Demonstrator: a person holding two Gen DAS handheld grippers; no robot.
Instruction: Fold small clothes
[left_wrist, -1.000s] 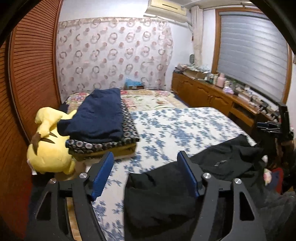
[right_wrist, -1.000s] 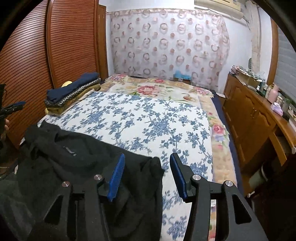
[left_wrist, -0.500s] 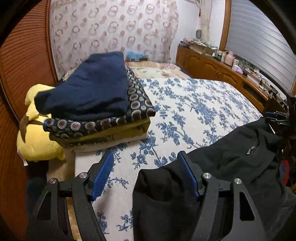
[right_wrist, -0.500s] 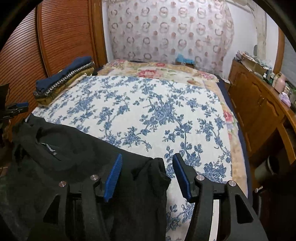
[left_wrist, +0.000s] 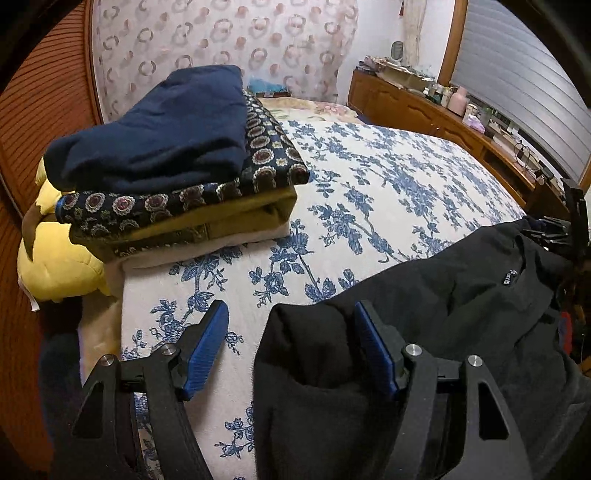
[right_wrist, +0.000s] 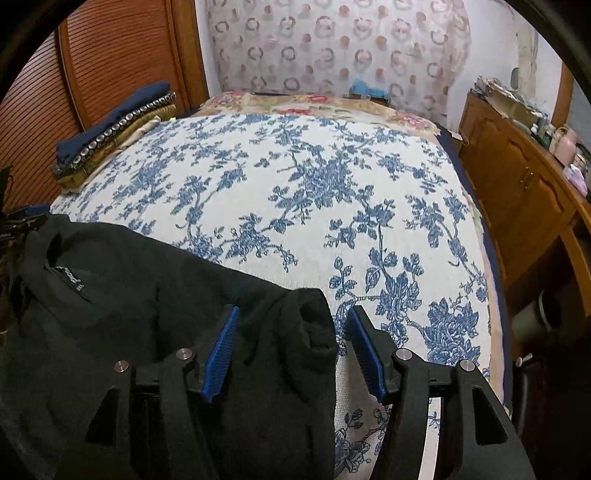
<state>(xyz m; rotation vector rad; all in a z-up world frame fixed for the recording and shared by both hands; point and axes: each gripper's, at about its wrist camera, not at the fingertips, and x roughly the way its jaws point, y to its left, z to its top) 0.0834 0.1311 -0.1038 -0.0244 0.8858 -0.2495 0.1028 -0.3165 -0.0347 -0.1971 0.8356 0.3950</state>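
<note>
Both grippers, left gripper (left_wrist: 291, 347) and right gripper (right_wrist: 293, 350), hang spread-jawed over the black garment's (right_wrist: 129, 295) near corners; next, judge, pinch each to spread it.

My left gripper (left_wrist: 291, 347) and right gripper (right_wrist: 293, 350) both point forward, level, blue-padded jaws spread wide apart.

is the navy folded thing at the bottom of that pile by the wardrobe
No, the navy folded garment lies on top of the pile, above the patterned piece and the mustard layer beneath it.
</note>
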